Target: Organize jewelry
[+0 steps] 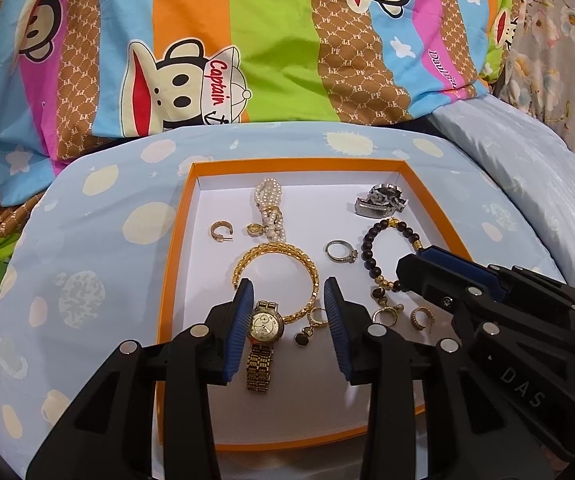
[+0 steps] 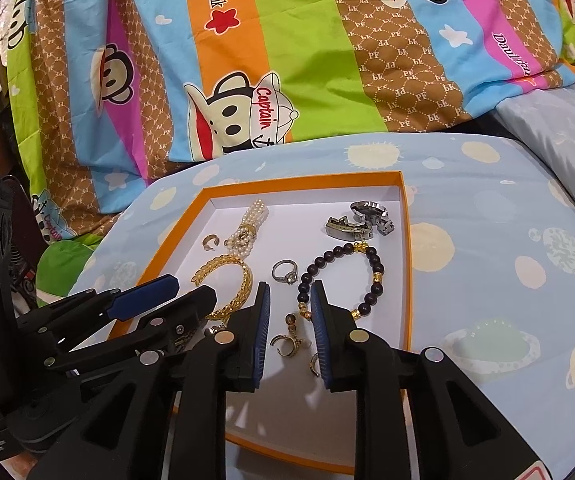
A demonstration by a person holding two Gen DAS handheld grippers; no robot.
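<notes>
An orange-rimmed white tray (image 1: 175, 240) (image 2: 407, 264) holds the jewelry. My left gripper (image 1: 289, 296) is open and empty above a gold watch (image 1: 262, 338), a gold bangle (image 1: 277, 254) and a dark drop earring (image 1: 302, 338). My right gripper (image 2: 289, 300) is open and empty above a gold hoop earring (image 2: 285, 345) and next to a dark bead bracelet (image 2: 375, 280). A silver ring (image 1: 341, 251) (image 2: 285, 272), a pearl bracelet (image 1: 267, 208) (image 2: 247, 228), a silver watch (image 1: 381, 200) (image 2: 361, 220) and a small gold earring (image 1: 219, 231) lie further back.
The tray rests on a light blue pillow with planet prints (image 1: 87, 248) (image 2: 507, 240). A striped cartoon-monkey blanket (image 1: 207, 48) (image 2: 287, 60) is piled behind it. The right gripper's body (image 1: 487, 300) reaches over the tray's right side in the left wrist view.
</notes>
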